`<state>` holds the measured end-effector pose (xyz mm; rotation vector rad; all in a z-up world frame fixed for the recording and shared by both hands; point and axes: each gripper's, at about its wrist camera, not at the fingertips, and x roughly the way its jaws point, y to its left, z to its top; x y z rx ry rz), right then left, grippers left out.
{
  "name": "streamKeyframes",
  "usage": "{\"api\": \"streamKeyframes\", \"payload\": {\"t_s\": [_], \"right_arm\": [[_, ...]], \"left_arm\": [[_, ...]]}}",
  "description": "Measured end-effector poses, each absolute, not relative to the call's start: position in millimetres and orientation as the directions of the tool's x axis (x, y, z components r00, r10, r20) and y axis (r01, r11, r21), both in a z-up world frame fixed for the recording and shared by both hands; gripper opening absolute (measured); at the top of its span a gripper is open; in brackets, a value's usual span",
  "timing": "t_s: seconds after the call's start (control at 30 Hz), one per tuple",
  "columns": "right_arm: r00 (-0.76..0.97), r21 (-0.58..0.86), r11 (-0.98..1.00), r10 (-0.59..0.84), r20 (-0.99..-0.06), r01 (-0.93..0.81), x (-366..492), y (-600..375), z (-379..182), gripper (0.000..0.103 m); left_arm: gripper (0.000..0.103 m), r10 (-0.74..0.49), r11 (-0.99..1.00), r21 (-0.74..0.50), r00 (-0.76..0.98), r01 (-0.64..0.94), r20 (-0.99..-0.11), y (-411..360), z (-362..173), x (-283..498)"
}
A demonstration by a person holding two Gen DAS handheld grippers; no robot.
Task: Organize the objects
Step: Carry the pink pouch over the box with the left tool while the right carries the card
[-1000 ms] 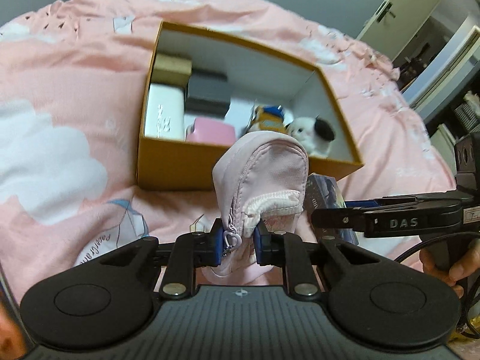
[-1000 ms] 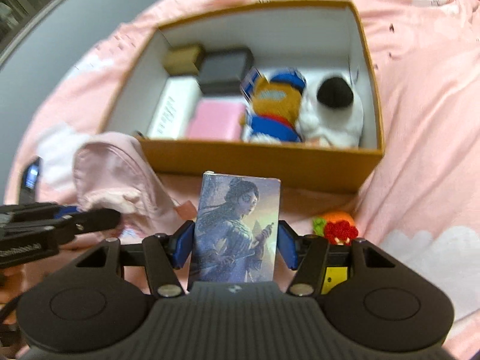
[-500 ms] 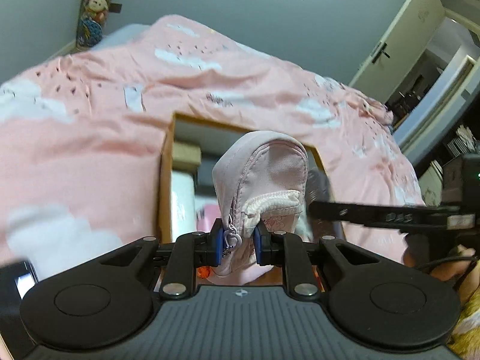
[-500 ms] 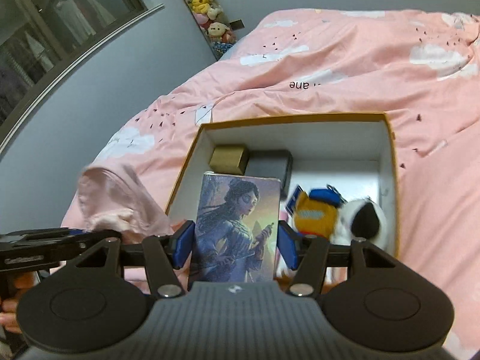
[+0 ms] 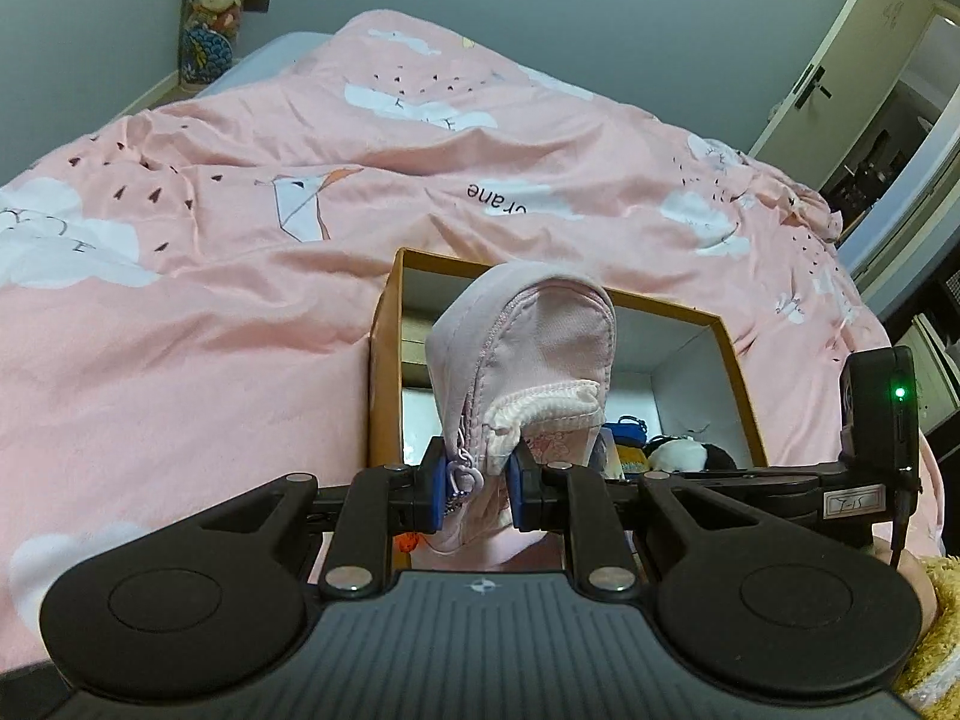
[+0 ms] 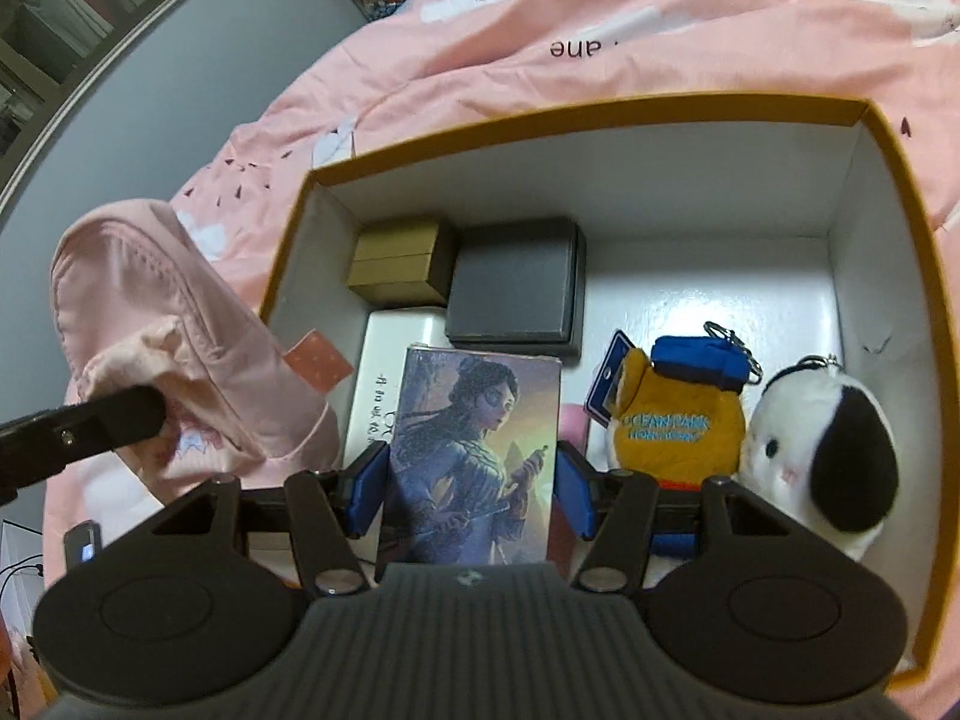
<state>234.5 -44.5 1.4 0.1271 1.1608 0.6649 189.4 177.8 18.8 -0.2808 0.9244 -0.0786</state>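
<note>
My left gripper is shut on a pink zip pouch and holds it upright in front of the orange box. The pouch also shows in the right wrist view, just left of the box. My right gripper is shut on a picture card box showing a woman, held above the orange box's near left part. Inside lie a tan box, a dark grey case, a white box, an orange plush and a white-and-black plush.
The box sits on a pink bedspread with cloud prints. Plush toys hang on the far wall. A door stands at the right. A phone lies at the lower left in the right wrist view.
Both grippers have moved forward toward the orange box, which has grown much larger in the right view. The right gripper now hangs over the box's inside. Both holds are unchanged.
</note>
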Motion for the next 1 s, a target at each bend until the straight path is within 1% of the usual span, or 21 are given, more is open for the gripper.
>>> {"api": "streamKeyframes", "payload": {"t_s": [0.17,0.3,0.37,0.47,0.67,1.0], "right_arm": [[0.271,0.423,0.804,0.555,-0.787,-0.419,252.5,-47.1,12.0,0.06],[0.36,0.4,0.825,0.542,-0.759,-0.4,277.7,-57.1,28.0,0.06],[0.418,0.36,0.845,0.515,-0.749,-0.395,286.1,-60.9,32.9,0.06],[0.49,0.245,0.868,0.453,-0.745,-0.431,288.3,-57.0,35.1,0.06],[0.483,0.21,0.888,0.406,-0.776,-0.409,297.4,-53.6,7.1,0.06],[0.417,0.269,0.881,0.428,-0.802,-0.388,313.5,-46.6,-25.5,0.061]], "left_arm": [[0.022,-0.195,0.961,-0.272,0.587,-0.045,-0.785,178.5,11.5,205.8],[0.022,-0.192,0.966,-0.255,0.583,-0.028,-0.79,173.0,7.1,219.7],[0.022,-0.198,0.966,-0.256,0.578,-0.019,-0.791,170.1,4.4,225.4],[0.022,-0.208,0.965,-0.26,0.566,-0.012,-0.798,167.5,-1.0,233.3],[0.022,-0.218,0.964,-0.264,0.539,-0.009,-0.813,162.7,-13.3,245.0],[0.022,-0.21,0.968,-0.25,0.494,-0.014,-0.844,155.4,-30.0,257.6]]}}
